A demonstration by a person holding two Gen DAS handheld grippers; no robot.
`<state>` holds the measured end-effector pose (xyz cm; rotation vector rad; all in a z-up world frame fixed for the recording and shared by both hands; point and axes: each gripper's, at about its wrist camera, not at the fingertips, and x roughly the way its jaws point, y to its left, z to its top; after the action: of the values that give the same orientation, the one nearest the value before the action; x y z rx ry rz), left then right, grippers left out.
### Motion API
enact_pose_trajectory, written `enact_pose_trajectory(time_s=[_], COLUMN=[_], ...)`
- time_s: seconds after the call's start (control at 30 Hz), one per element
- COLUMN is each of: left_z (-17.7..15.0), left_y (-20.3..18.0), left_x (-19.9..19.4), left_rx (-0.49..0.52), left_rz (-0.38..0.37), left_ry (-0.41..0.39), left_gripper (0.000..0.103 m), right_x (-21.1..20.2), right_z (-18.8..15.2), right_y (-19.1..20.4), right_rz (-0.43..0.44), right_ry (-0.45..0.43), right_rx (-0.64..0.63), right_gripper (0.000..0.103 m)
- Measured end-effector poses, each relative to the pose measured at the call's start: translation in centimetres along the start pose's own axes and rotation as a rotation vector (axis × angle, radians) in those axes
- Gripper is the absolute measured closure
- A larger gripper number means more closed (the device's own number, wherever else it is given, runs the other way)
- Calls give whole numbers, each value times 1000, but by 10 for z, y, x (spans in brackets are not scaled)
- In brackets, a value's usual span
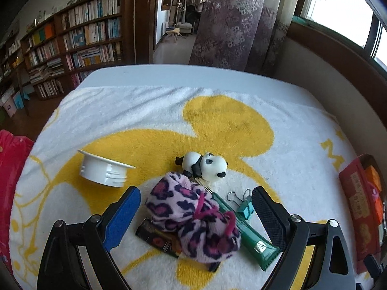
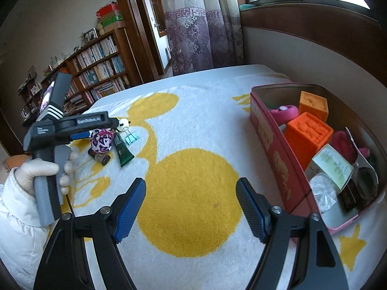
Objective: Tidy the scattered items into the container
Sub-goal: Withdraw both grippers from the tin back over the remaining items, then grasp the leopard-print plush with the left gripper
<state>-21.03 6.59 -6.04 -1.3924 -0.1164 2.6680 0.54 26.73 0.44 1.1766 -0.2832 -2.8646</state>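
I've got the left gripper [image 1: 196, 213] wide, straddling the leopard pouch [image 1: 193, 220] for pickup — right gripper [image 2: 191, 207] wide, empty, beside the tin [image 2: 273, 154].

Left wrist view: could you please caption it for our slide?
Open left tool straddles a leopard-print pouch beside a panda figure on the towel.

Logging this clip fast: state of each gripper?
Left gripper: open, fingers either side of the leopard pouch, not closed.
Right gripper: open, empty.
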Motion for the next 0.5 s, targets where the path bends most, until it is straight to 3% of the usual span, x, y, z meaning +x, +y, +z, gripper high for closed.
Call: enact_pose_trajectory(time_s=[0.07, 0.1, 0.2, 0.5], left_z=[-2, -3, -5, -18], left_y=[1, 3, 12, 31], left_x=[7, 10, 9, -32], left_rx=[1, 1, -32, -50], left_rz=[15, 16, -13, -42], left_ry=[10, 23, 35, -14], left_gripper=[17, 35, 44, 45], right_x=[1, 1, 1, 11], right_z=[0, 0, 0, 6], right_y=[0, 0, 1, 17], right_rz=[-2, -4, -8, 70], right_ry=[3, 5, 7, 42], right_rx=[1, 1, -4, -36], right_gripper=[23, 23, 23, 23])
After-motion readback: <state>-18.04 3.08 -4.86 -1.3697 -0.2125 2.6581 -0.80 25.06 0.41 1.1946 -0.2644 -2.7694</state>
